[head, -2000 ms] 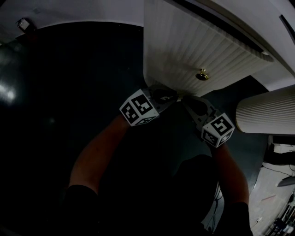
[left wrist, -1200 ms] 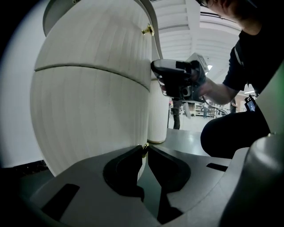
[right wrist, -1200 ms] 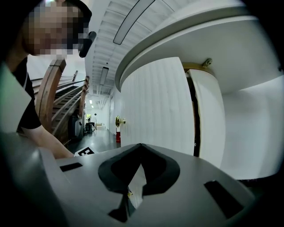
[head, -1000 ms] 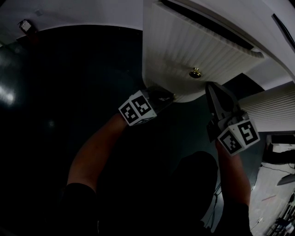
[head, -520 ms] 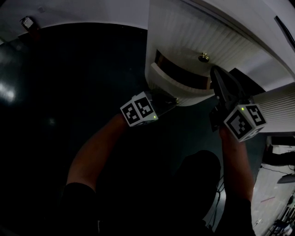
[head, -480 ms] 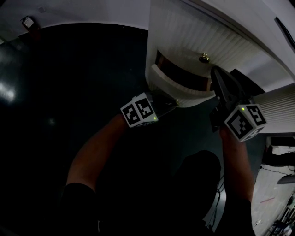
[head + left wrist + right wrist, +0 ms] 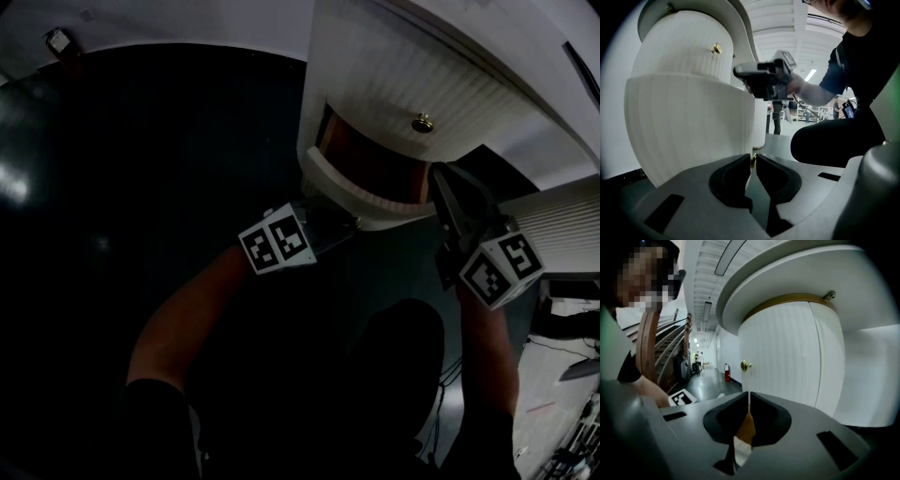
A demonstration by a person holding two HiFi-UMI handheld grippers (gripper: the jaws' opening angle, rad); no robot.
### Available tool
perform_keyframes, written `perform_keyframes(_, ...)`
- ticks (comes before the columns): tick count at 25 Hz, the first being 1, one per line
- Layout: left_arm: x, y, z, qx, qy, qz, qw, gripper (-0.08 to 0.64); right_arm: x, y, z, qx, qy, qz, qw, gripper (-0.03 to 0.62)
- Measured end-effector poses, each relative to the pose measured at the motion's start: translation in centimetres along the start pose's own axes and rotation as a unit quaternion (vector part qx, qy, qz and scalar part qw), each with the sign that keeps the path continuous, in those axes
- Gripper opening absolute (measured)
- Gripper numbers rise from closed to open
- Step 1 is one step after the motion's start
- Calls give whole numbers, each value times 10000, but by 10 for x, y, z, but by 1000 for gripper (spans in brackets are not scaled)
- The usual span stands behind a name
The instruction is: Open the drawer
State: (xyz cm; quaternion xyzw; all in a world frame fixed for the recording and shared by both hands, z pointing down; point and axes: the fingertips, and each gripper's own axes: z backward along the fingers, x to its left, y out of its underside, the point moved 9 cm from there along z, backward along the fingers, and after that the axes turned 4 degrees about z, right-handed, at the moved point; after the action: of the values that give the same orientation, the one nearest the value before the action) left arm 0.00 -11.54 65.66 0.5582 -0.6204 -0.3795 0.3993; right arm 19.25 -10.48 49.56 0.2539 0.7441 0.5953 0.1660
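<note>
Dark floor (image 7: 141, 187); left gripper (image 7: 353, 223) jaws clamped on brass knob (image 7: 753, 160) (drawer (image 7: 356, 192) ajar); right gripper (image 7: 748, 397) jaws together, alongside.

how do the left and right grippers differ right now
The left gripper is clamped on the small brass knob of the pulled-out drawer; the right gripper is shut on nothing. In the head view the left gripper sits at the drawer's front, while the right gripper stands beside its right end. Both point toward the white cabinet.
</note>
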Motion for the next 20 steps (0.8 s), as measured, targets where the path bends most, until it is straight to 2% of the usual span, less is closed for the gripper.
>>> perform_keyframes(3,-1,-12,13,-272,-122,79,9995,46,17,24,18,290,-402,215,9985,18)
perform_keyframes(7,-8,-26,35,-465,-292,123,9984,46,21,40,37,377,-436,430,9974,26)
perform_keyframes(11,-8,-40,47,-421,-521,43,9977,48,24,41,28,673,-697,1009,9902,122)
perform_keyframes(14,0,-54,55,-528,-585,160,9968,48,22,42,21,867,-692,1363,9844,138)
perform_keyframes(20,-9,-71,59,-690,-556,193,9959,48,20,53,25,929,-779,1318,9838,140)
